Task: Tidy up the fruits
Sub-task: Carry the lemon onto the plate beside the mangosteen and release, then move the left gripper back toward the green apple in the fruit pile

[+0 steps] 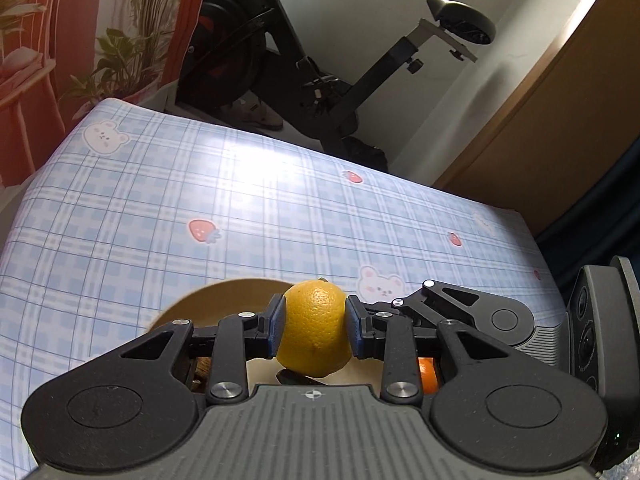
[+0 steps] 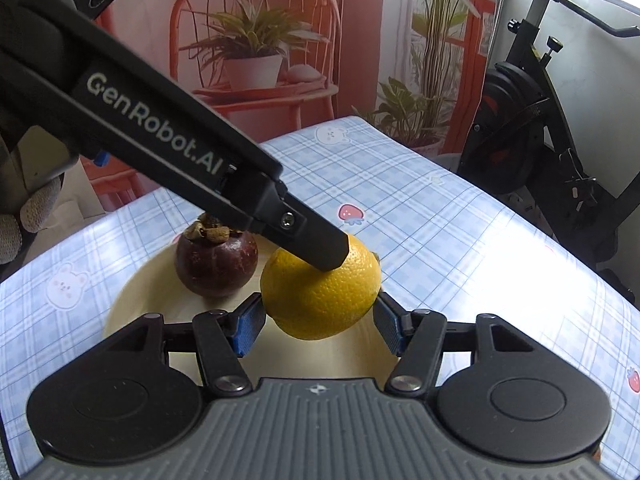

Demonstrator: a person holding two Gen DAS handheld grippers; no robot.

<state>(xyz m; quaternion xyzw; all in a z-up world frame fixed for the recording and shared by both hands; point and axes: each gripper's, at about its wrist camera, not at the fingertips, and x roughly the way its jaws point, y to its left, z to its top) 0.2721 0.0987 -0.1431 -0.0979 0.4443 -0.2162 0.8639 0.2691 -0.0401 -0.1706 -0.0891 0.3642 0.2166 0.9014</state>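
A yellow lemon (image 1: 314, 326) is clamped between the blue pads of my left gripper (image 1: 315, 328) and held above a round cream bowl (image 1: 216, 300). In the right wrist view the same lemon (image 2: 320, 300) hangs over the bowl (image 2: 132, 300), with the left gripper's black finger (image 2: 320, 246) pressed on its top. My right gripper (image 2: 318, 326) is open, its pads on either side of the lemon and slightly apart from it. A dark purple mangosteen (image 2: 216, 262) sits in the bowl. An orange fruit (image 1: 428, 374) shows partly under the left gripper.
The table wears a blue plaid cloth (image 1: 200, 184) with bears and strawberries. An exercise bike (image 1: 320, 64) stands past the far edge, and a wooden panel (image 1: 560, 120) at right. A printed backdrop (image 2: 260, 48) with plants and a chair hangs behind.
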